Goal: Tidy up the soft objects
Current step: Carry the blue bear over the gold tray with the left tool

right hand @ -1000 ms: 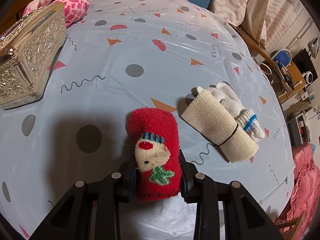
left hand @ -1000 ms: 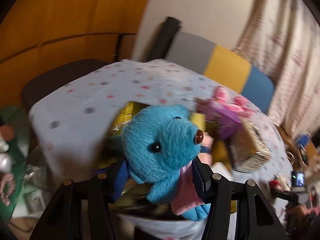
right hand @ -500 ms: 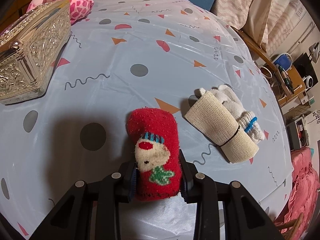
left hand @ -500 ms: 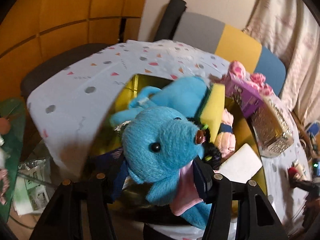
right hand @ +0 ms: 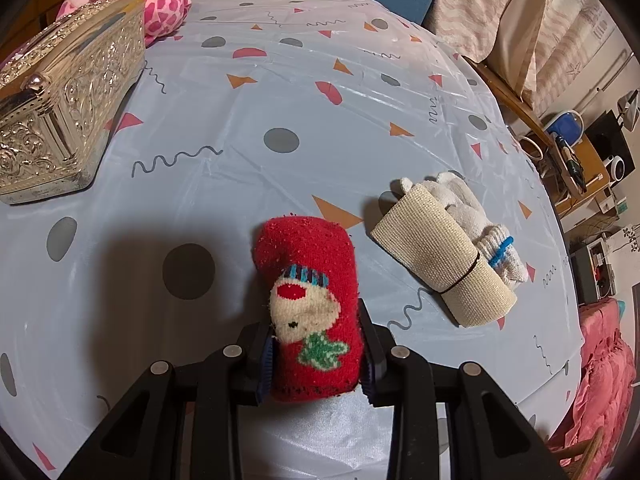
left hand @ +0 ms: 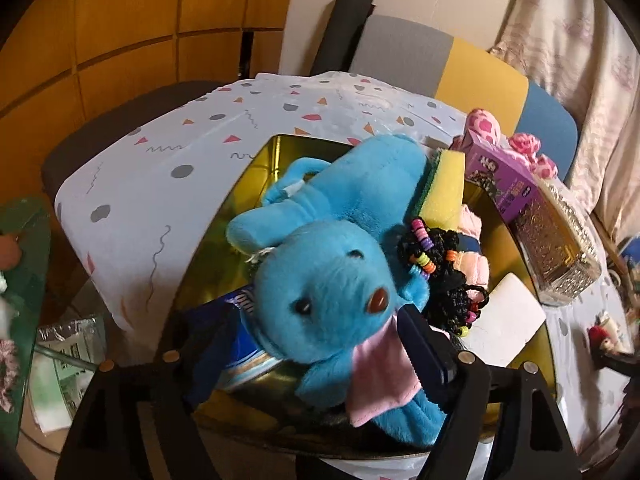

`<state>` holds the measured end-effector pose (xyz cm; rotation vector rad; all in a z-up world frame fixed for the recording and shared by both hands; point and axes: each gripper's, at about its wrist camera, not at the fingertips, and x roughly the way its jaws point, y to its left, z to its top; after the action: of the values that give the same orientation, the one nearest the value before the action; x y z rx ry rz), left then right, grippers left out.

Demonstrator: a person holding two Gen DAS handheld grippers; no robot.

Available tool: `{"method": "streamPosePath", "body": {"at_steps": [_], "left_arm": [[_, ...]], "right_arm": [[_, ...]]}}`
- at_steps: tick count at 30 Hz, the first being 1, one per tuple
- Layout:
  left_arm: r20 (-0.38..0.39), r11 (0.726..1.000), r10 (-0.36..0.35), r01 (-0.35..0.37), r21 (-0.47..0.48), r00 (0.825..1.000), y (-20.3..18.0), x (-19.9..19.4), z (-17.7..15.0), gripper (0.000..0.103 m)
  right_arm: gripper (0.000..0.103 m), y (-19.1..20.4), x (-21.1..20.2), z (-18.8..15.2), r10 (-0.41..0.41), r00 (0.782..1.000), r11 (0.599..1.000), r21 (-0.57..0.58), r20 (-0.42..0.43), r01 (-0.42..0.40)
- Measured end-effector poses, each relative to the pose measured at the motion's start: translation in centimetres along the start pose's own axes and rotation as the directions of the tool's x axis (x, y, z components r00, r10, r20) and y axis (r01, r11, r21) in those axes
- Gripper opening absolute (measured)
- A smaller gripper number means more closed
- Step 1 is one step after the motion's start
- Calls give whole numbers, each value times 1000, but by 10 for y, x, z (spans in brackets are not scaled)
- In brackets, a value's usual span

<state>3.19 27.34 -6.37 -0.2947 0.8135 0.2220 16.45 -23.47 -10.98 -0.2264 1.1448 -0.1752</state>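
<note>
Blue bear over the gold tin on the left; red sock gripped on the tabletop on the right.

The left claw [left hand: 320, 344] has its jaws spread, the blue plush bear [left hand: 332, 292] lying loosely between them, over the gold tin [left hand: 276, 152]. In the tin lie a second blue plush [left hand: 360, 184], a yellow sponge [left hand: 446, 188], a black beaded hair tie [left hand: 444, 276] and a white pad [left hand: 504, 320]. A purple box [left hand: 500, 176] and an ornate silver box [right hand: 60, 120] stand just beside the tin. The right claw [right hand: 316, 356] is clamped on the rolled red sock [right hand: 310, 304], close over the patterned tabletop [right hand: 280, 80]. Near its right lie rolled white gloves [right hand: 448, 248] bound by a band; a pink spotted plush [right hand: 156, 0] sits behind the silver box.
</note>
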Motion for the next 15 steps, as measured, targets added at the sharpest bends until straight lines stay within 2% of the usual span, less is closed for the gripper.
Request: {"method": "streamPosePath", "body": {"at_steps": [8,15], "left_arm": [[49,998,-18,21,-57,999,7,-22,0,80],[54,997,44,-41,-67,998,8,-26,-5,79]], "right_arm": [[34,3,-2,-1,-7,1000,1000,-7,3,7],[33,8,-7,-2,34,999,999,-27,12,-34]]}}
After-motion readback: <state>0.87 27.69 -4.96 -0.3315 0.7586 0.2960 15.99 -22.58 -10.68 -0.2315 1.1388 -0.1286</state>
